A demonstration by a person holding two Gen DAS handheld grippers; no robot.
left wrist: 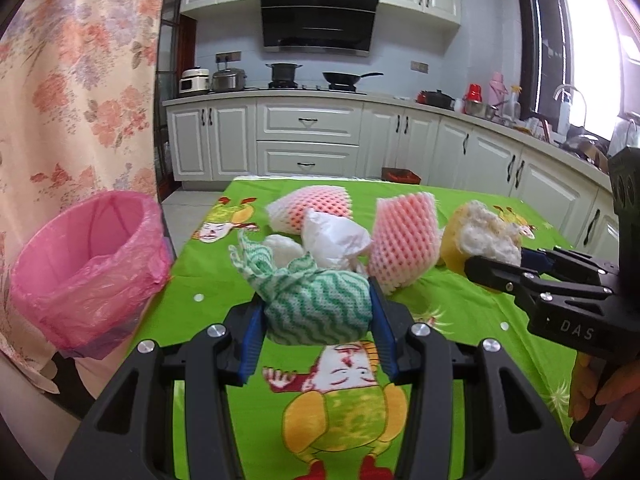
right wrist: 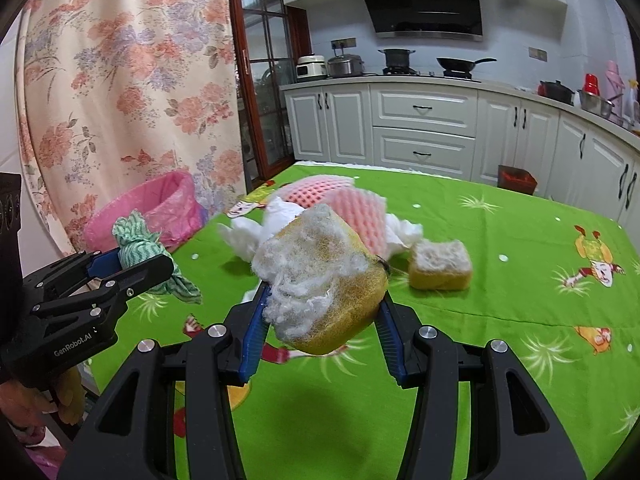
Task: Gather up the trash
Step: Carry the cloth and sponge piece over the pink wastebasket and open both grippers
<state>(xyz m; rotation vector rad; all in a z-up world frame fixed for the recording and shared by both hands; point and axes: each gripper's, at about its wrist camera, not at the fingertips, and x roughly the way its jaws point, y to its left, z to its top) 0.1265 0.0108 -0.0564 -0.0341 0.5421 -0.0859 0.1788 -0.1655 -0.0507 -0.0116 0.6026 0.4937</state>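
Note:
My left gripper (left wrist: 318, 304) is shut on a green-and-white wavy cloth (left wrist: 316, 308) and holds it above the green tablecloth (left wrist: 460, 304); the left gripper (right wrist: 132, 262) and cloth (right wrist: 136, 242) also show in the right wrist view. My right gripper (right wrist: 324, 304) is shut on a worn yellow sponge with white fluff (right wrist: 324, 280), lifted off the table; the right gripper (left wrist: 496, 264) and sponge (left wrist: 480, 236) also show in the left wrist view. A pink-lined bin (left wrist: 88, 268) stands at the table's left edge, also in the right wrist view (right wrist: 156, 208).
Two pink foam nets (left wrist: 404, 240) (left wrist: 308, 208) and crumpled white paper (left wrist: 332, 240) lie mid-table. A second yellow sponge (right wrist: 440, 266) lies to the right. A floral curtain (left wrist: 72, 80) hangs left. Kitchen cabinets (left wrist: 308, 136) stand behind; a red bin (right wrist: 516, 179) sits on the floor.

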